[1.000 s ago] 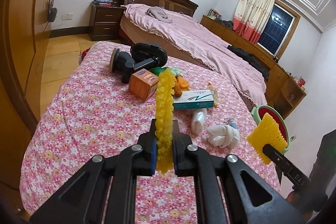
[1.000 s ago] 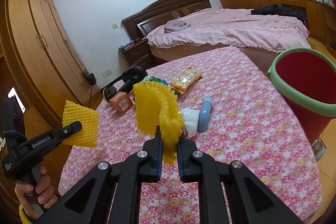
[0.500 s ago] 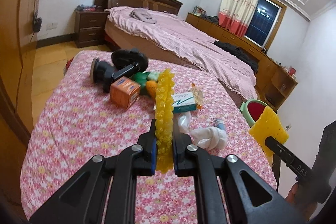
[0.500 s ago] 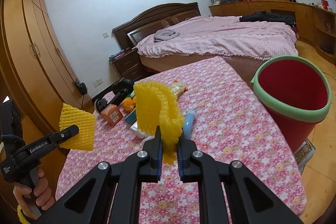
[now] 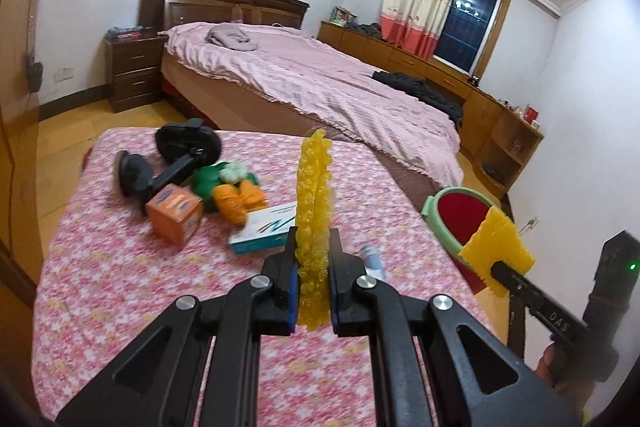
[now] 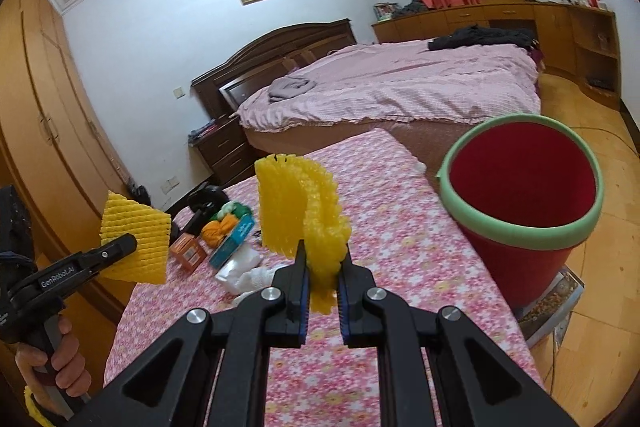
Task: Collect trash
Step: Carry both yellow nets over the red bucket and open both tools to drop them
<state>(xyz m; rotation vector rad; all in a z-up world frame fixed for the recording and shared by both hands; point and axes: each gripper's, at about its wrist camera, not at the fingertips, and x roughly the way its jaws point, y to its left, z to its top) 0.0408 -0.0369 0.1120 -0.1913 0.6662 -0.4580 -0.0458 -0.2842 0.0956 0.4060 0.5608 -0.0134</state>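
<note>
Right wrist: right gripper [image 6: 323, 291] clamps yellow foam net [image 6: 304, 215].

Upright yellow foam nets [image 5: 313, 223] beside red bin [image 6: 524, 187]

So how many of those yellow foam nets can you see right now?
2. One yellow foam net is pinched in the left gripper; the other foam net is in the right gripper, beside the red bin. More could lie hidden in the table's pile.
</note>
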